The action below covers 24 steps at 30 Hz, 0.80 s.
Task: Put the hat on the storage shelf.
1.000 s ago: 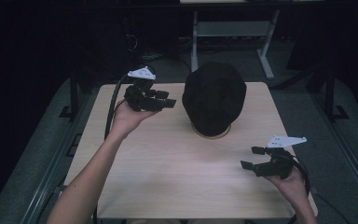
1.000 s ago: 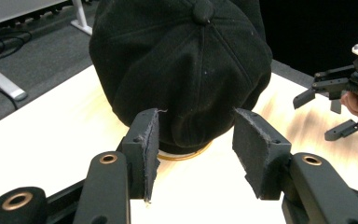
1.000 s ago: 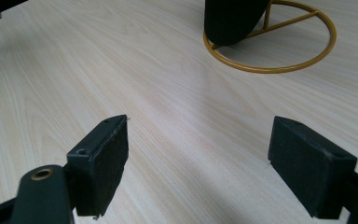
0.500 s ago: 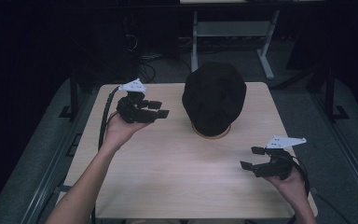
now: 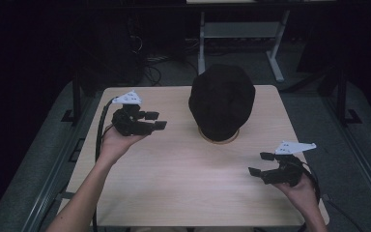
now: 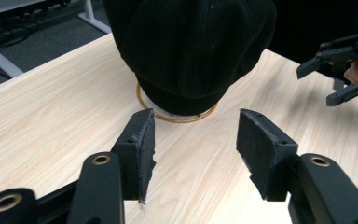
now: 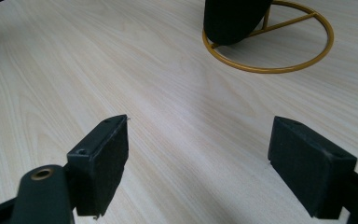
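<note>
A black knit hat (image 5: 221,100) sits over a stand with a gold ring base (image 5: 217,140) at the middle back of the wooden table (image 5: 183,183). My left gripper (image 5: 155,120) hovers left of the hat, open and empty, jaws pointing toward it. In the left gripper view the hat (image 6: 191,46) and ring base (image 6: 177,117) lie just ahead of my open gripper (image 6: 195,149). My right gripper (image 5: 261,163) is open and empty at the front right, low over the table. The right gripper view looks past my open gripper (image 7: 214,154) at the ring base (image 7: 270,46) and the hat's lower edge (image 7: 233,16).
The right gripper (image 6: 340,65) appears far off in the left gripper view. Behind the table stand a white-legged desk frame (image 5: 241,34) and cables on the dark floor. A metal rail (image 5: 63,159) runs along the table's left side.
My left gripper has drawn back toward the person and slightly left, away from the hat. The right gripper has stayed in place.
</note>
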Tool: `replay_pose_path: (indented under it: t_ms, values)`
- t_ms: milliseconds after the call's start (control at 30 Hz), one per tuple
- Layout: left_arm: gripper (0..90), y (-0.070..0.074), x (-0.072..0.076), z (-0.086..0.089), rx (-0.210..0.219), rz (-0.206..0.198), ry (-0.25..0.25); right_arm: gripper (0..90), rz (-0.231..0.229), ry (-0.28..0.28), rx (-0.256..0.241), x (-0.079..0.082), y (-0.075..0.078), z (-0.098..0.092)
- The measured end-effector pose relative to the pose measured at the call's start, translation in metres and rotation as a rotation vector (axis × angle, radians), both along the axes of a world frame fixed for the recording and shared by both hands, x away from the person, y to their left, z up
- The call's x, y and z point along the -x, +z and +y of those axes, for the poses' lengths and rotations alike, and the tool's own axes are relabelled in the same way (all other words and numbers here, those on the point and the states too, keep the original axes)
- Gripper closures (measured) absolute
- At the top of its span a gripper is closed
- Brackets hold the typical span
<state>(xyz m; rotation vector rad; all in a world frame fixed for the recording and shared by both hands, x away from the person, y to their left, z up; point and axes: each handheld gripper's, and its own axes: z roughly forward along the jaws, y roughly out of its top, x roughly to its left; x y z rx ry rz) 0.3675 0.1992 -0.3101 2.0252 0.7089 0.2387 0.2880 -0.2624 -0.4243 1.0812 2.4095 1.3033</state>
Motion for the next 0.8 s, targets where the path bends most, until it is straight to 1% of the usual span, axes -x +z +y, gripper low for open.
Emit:
replay_pose_path:
  t_ms: [233,367,533,567,667,733,767,800]
  values:
    - [44.2,-0.011,0.004,0.008,-0.018,0.002,0.01,19.9,0.003,0.001,0.011,-0.001,-0.002,0.002]
    - [42.3,-0.018,0.008,0.016,-0.004,0.005,0.027,19.9,0.006,0.0,0.014,-0.001,-0.003,0.002]
    - [40.7,-0.023,0.012,0.02,-0.005,0.007,0.031,19.9,0.01,0.0,0.019,0.0,-0.005,0.003]
    - [40.6,-0.026,0.015,0.021,0.0,0.007,0.033,19.9,0.011,-0.001,0.017,0.0,-0.005,0.003]
    - [40.3,-0.032,0.018,0.022,-0.006,0.006,0.031,20.0,0.009,-0.001,0.019,0.0,-0.005,0.003]
    - [40.0,-0.037,0.019,0.023,-0.008,0.011,0.029,19.9,0.011,0.001,0.019,0.0,-0.006,0.003]
    - [39.8,-0.037,0.019,0.023,-0.008,0.011,0.029,19.9,0.011,0.001,0.019,0.0,-0.006,0.003]
    - [39.6,-0.042,0.02,0.024,-0.004,0.017,0.033,20.0,0.015,0.0,0.014,0.001,-0.007,0.003]
